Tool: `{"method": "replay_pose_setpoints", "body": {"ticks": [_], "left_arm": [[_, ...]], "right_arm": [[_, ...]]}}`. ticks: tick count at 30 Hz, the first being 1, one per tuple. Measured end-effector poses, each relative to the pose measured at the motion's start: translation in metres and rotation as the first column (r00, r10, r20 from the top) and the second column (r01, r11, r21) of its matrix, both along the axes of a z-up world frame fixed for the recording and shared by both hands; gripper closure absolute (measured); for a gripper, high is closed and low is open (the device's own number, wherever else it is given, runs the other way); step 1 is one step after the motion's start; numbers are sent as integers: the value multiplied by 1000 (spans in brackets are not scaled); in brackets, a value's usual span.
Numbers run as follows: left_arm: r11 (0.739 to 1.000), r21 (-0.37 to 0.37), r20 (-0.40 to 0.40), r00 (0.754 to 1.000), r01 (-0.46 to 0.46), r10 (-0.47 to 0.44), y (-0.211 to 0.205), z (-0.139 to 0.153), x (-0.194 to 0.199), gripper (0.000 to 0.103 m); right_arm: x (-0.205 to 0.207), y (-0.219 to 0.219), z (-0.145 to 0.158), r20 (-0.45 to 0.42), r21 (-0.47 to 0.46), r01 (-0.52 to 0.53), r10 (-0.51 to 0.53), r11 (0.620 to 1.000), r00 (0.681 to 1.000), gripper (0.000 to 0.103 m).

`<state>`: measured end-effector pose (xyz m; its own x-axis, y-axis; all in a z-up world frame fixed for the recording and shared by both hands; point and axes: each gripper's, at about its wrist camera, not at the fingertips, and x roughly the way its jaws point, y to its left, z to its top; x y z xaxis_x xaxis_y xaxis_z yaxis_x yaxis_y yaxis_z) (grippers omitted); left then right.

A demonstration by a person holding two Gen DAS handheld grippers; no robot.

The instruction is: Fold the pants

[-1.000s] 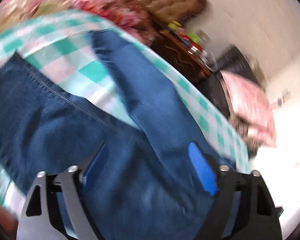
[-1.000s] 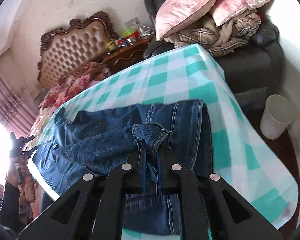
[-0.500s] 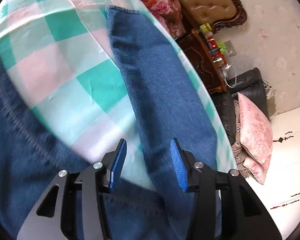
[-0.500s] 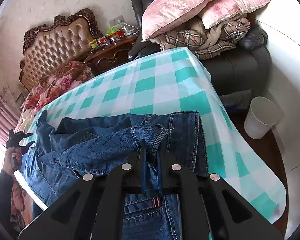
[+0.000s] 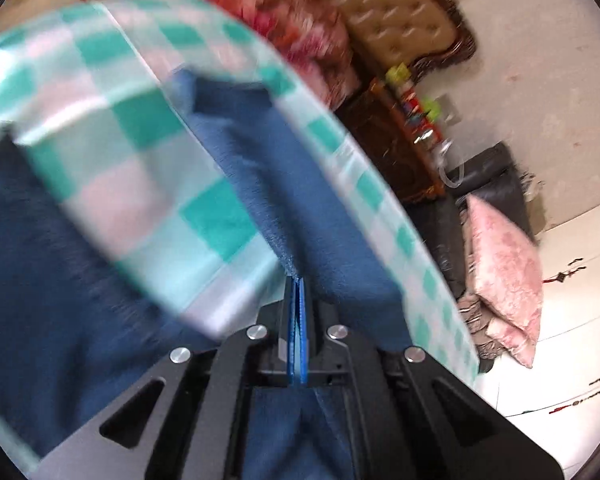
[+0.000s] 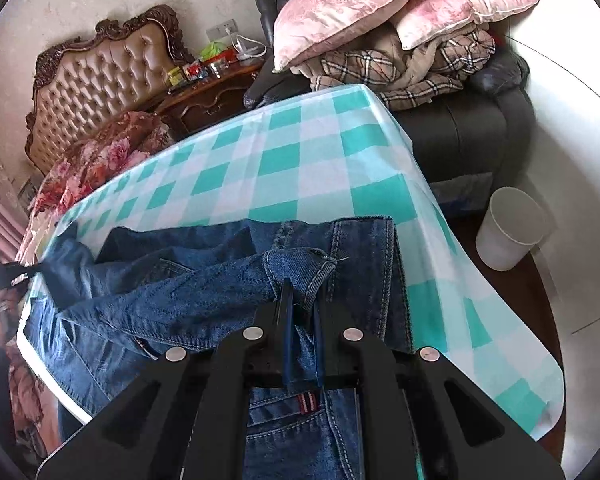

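Two grippers are working the pants (image 6: 188,300), which are lying spread over a table covered by a teal and white checked cloth (image 6: 300,168). We are holding the right gripper (image 6: 302,312) with its jaws closed on a bunched hem of one denim leg, lifted above the waistband, which is lying flat near the table's right end. We are seeing the left gripper (image 5: 297,292) with its blue pads (image 5: 302,320) pressed together, having just been closing; its tips are pinching the edge of the other leg, which is running away from us along the far side of the cloth. That view is blurred, so we are not making out how much denim is caught. In the right wrist view, the left gripper is showing small and dark at the far left edge of the table, a hand (image 6: 4,312) gripping it. A white bin (image 6: 512,232) is standing on the floor beside the table, near a dark armchair (image 6: 476,128) piled with pink pillows (image 6: 380,4).
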<state>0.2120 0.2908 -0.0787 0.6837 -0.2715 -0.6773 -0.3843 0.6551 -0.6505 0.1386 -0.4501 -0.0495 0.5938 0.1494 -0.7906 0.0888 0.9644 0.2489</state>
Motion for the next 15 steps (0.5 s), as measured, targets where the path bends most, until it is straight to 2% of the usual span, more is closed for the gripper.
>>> {"method": "replay_pose_setpoints", "body": {"ticks": [2, 5, 9, 10, 11, 12, 15], "left_arm": [[999, 20, 30, 999, -32, 31, -1, 21, -45, 102], [997, 34, 56, 996, -68, 66, -6, 32, -101, 102], [994, 47, 7, 995, -102, 102, -12, 9, -158, 102], [994, 38, -22, 994, -106, 107, -13, -3, -165, 102], [994, 31, -35, 993, -108, 109, -12, -11, -170, 102], [994, 14, -51, 992, -112, 112, -11, -20, -174, 102], [994, 11, -48, 993, -107, 107, -11, -24, -178, 102]], "right_arm": [[0, -1, -1, -15, 0, 5, -5, 1000, 1000, 94], [-2, -2, -1, -24, 5, 13, -13, 1000, 1000, 94], [-9, -8, -4, -53, 49, 52, -49, 997, 997, 92], [-12, -9, -5, -70, 48, 66, -62, 997, 996, 87], [-17, -10, -7, -85, 51, 80, -75, 996, 994, 79], [-21, -10, -7, -88, 51, 90, -86, 995, 992, 75], [-43, -16, -4, -97, 73, 146, -138, 987, 986, 58]]}}
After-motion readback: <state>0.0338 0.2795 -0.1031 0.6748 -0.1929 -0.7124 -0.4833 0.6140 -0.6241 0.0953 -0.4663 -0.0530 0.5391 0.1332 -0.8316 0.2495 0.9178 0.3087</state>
